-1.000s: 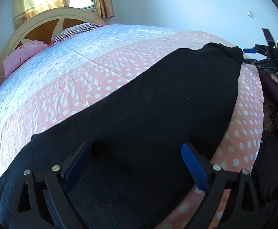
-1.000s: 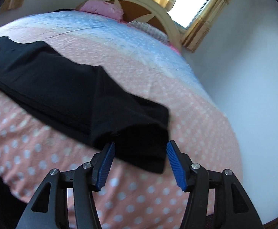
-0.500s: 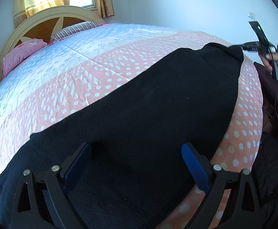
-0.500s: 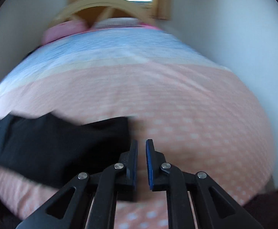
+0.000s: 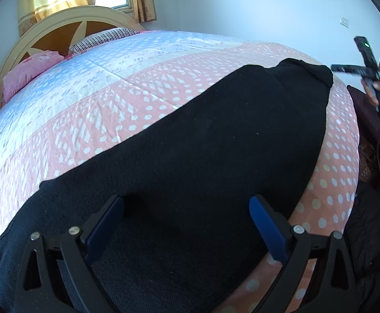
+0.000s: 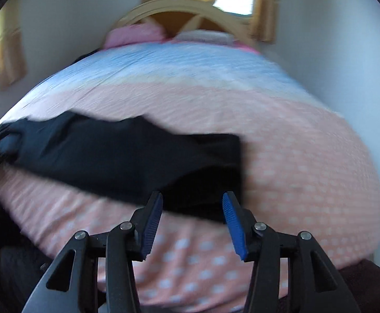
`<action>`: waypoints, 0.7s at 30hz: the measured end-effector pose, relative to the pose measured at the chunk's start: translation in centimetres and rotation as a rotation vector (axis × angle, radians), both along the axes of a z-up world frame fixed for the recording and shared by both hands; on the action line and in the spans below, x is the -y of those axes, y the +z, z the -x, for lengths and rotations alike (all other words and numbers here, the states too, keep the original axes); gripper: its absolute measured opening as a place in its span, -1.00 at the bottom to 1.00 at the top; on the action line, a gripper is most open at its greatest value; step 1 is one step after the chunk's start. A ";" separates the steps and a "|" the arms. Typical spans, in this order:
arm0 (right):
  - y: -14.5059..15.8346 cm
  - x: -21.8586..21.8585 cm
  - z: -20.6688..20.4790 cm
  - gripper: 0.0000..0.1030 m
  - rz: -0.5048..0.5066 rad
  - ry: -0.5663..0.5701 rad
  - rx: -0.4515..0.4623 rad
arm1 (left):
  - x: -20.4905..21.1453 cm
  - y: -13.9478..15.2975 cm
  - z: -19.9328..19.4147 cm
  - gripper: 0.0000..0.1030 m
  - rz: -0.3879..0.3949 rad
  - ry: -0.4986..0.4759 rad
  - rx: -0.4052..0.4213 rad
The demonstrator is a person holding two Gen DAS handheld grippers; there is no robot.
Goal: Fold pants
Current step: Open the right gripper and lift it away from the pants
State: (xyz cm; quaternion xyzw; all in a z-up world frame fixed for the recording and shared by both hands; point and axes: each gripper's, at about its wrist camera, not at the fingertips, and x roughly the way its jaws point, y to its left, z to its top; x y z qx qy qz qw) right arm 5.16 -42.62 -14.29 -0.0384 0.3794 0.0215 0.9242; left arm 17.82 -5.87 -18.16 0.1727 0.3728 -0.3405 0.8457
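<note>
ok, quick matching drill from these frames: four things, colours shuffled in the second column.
1. pants
2. pillow
3. headboard rim
4. left gripper finger pads

a. cream
b. blue
c. black
d. pink

Pairs: 1-c, 2-d, 3-a, 4-b

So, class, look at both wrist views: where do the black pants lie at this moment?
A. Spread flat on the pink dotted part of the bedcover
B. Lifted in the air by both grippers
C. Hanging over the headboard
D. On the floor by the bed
A: the black pants lie flat on the pink dotted bedcover, and neither gripper grips them.
</note>
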 end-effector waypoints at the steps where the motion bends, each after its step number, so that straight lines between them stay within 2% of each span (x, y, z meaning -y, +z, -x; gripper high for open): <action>1: -0.1 -1.1 0.2 -0.04 -0.041 0.055 -0.008 | 0.1 0.0 0.0 0.94 -0.001 0.001 0.001; 2: -0.1 -2.3 0.2 -0.04 -0.095 0.120 -0.011 | 0.2 0.0 0.0 0.94 -0.002 0.002 0.003; 5: -0.5 -4.6 -1.1 -0.03 -0.172 0.212 -0.032 | 0.2 0.0 0.1 0.94 -0.004 0.002 0.007; 7: -0.9 -4.3 -3.1 -0.03 -0.155 0.165 -0.050 | 0.2 0.0 0.2 0.94 -0.003 0.002 0.008; 9: -0.4 -1.3 -5.1 -0.04 -0.090 -0.021 -0.017 | 0.2 0.0 0.2 0.94 -0.001 0.003 0.006; 10: 0.4 1.0 -5.8 -0.03 -0.038 -0.172 0.021 | 0.1 0.0 0.2 0.94 0.000 0.002 0.004; 12: 2.1 4.9 -6.2 -0.03 0.147 -0.459 0.097 | 0.1 0.1 0.3 0.94 0.004 0.004 0.004; 13: 2.9 6.5 -6.0 -0.03 0.160 -0.522 0.130 | 0.1 0.1 0.3 0.94 0.005 0.004 0.005; 16: 4.0 7.9 -4.3 -0.01 0.005 -0.476 0.154 | 0.1 0.1 0.4 0.94 0.007 0.004 0.007; 18: 3.7 6.9 -3.4 0.00 0.005 -0.432 0.151 | 0.0 0.2 0.4 0.94 0.008 0.004 0.009; 21: 1.8 7.1 -2.7 0.00 -0.122 -0.379 0.080 | 0.0 0.2 0.3 0.94 0.011 0.002 0.002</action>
